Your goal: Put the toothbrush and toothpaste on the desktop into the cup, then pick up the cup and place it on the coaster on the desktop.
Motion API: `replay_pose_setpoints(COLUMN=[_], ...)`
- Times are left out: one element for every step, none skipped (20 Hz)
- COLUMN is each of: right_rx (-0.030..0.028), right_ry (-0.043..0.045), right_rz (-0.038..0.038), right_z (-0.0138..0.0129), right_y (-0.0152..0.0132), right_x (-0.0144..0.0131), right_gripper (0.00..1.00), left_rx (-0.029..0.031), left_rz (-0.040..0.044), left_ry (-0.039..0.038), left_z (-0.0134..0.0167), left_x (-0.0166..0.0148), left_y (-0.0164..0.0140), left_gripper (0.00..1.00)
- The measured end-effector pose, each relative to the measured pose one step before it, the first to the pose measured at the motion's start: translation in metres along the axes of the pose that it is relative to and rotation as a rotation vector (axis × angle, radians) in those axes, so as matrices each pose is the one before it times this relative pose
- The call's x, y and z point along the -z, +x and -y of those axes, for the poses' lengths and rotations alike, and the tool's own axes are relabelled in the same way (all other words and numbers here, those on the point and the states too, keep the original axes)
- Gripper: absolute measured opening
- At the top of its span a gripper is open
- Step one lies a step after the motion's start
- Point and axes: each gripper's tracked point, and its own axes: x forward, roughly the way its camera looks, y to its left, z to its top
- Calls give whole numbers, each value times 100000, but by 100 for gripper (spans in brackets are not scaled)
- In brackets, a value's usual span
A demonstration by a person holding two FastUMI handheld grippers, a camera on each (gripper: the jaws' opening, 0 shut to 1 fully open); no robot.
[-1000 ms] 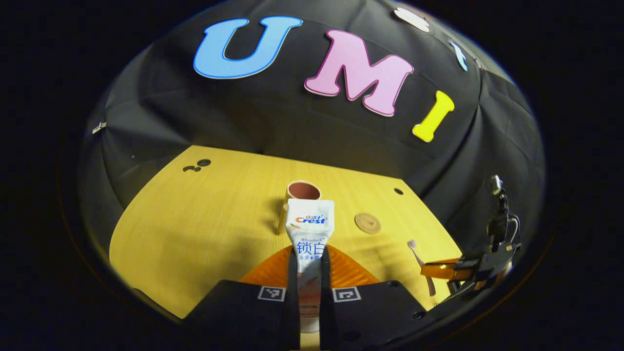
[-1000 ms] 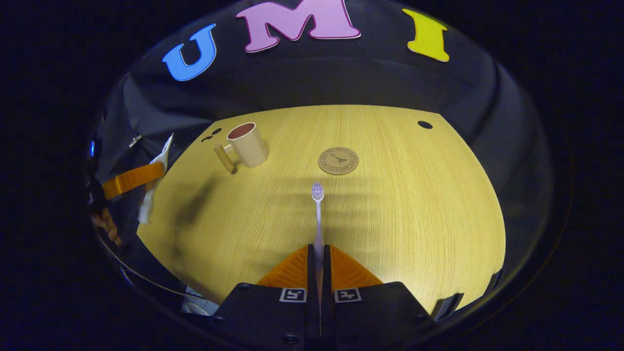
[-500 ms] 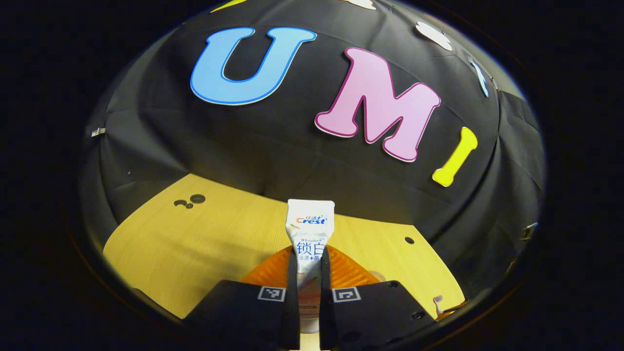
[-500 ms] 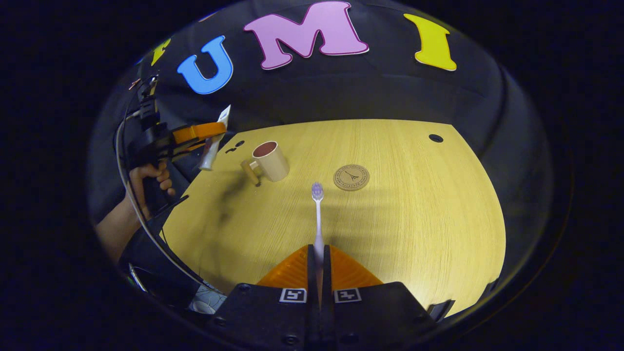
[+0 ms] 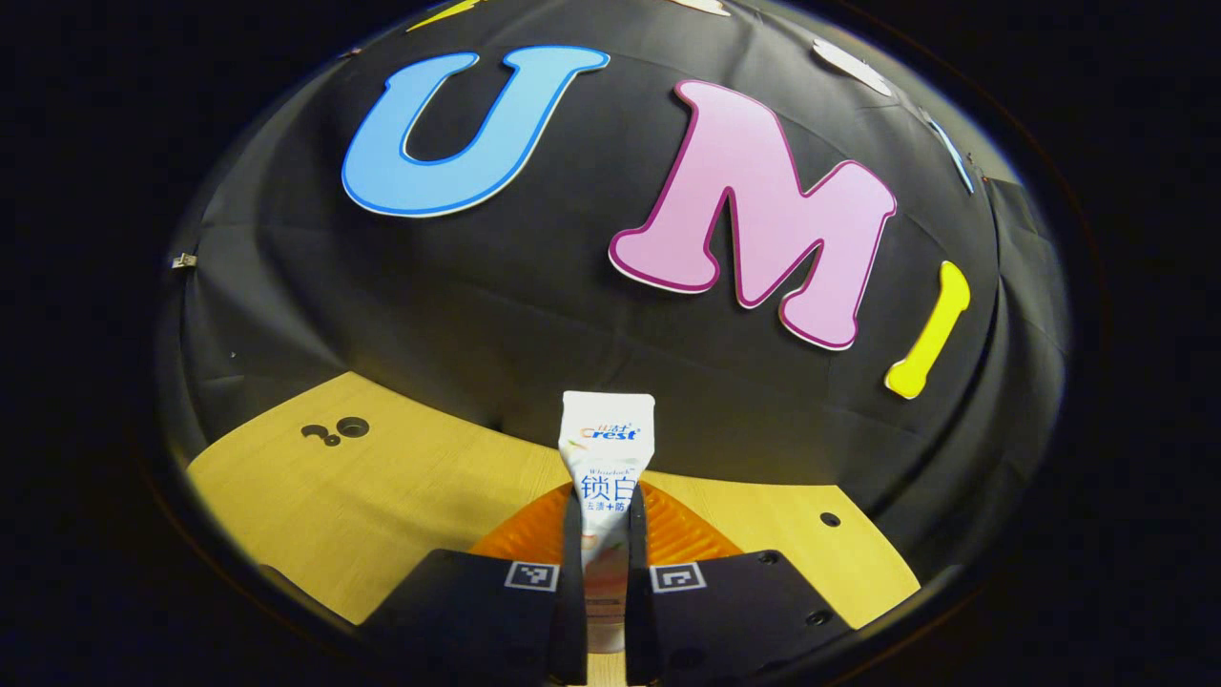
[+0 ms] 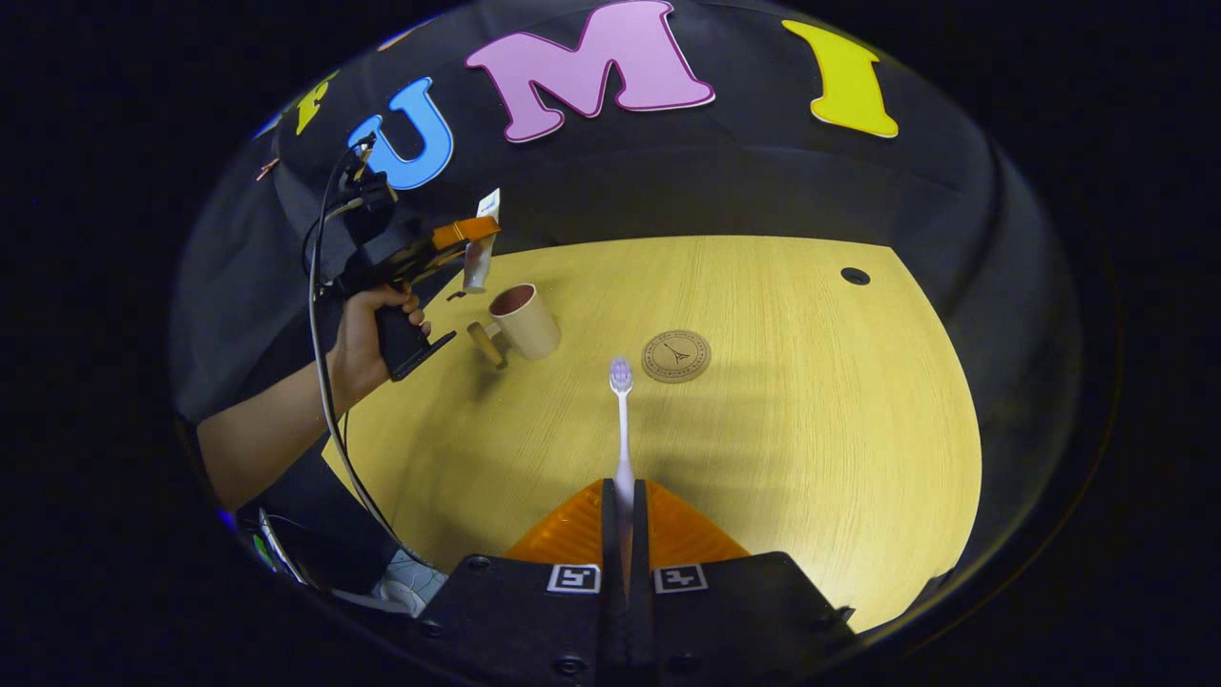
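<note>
My left gripper is shut on a white toothpaste tube, held upright above the desk. From the right gripper view that gripper hangs just left of and above the beige cup, with the tube pointing down beside the cup's rim. The cup has a wooden handle and stands at the desk's far left. My right gripper is shut on a clear toothbrush, whose head points toward the round brown coaster in the middle of the desk.
The yellow wooden desk has a cable hole at its far right and small holes at its far left. A person's hand and forearm hold the left gripper, with a cable trailing down.
The left gripper has lifted the toothpaste and carried it forward to just beside the cup; its view has tilted up, losing the cup. The right gripper has held the toothbrush almost still.
</note>
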Motion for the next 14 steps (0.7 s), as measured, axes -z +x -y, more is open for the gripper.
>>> replay_pose_setpoints(right_rx=[44, -183, -53, -27, -187, -12, -427, -776, -614, 219, 135, 60, 50, 85], right_ry=[223, 64, -205, -326, -214, 91, 354, 711, 604, 36, -77, 283, 434, 130], right_rz=[-719, -770, -592, -420, -657, -835, -1020, -1139, -423, -302, -109, 287, 252, 244], right_z=[267, 177, 76, 51, -136, -74, 6, -139, -88, 25, 4, -36, -88, -35], right_y=[95, 70, 150, 77, -46, -11, 237, 166, 220, 163, -25, 94, -15, -7], right_x=[66, 103, 128, 125, 173, 208, 360, 314, 182, 31, -71, -59, -99, -57], right_gripper=[6, 6, 6, 6, 6, 6, 6, 6, 6, 6, 6, 6, 6, 6], left_rx=[-918, -1225, -1424, -1016, -525, -59, -619, 36, -94, -972, -2612, -1856, -1034, -119], left_rz=[348, 272, 525, 310, 105, 83, -350, -769, -1259, -764, 238, -87, -928, -1732], left_ry=[-1478, -1738, -1529, -1404, -1214, -345, 670, 638, -182, -135, 664, 171, -640, -840], left_z=[-245, -430, -451, -340, -197, -110, -146, 5, 99, -141, -482, -368, -266, -24], left_x=[335, 417, 282, 413, 323, 524, 518, 661, 771, 661, 351, 319, 176, 284], left_y=[628, 546, 503, 591, 373, 374, 209, 141, -46, 30, -52, -166, -201, -391], left_gripper=[20, 20, 20, 20, 20, 20, 21, 21, 22, 23, 24, 25, 27, 22])
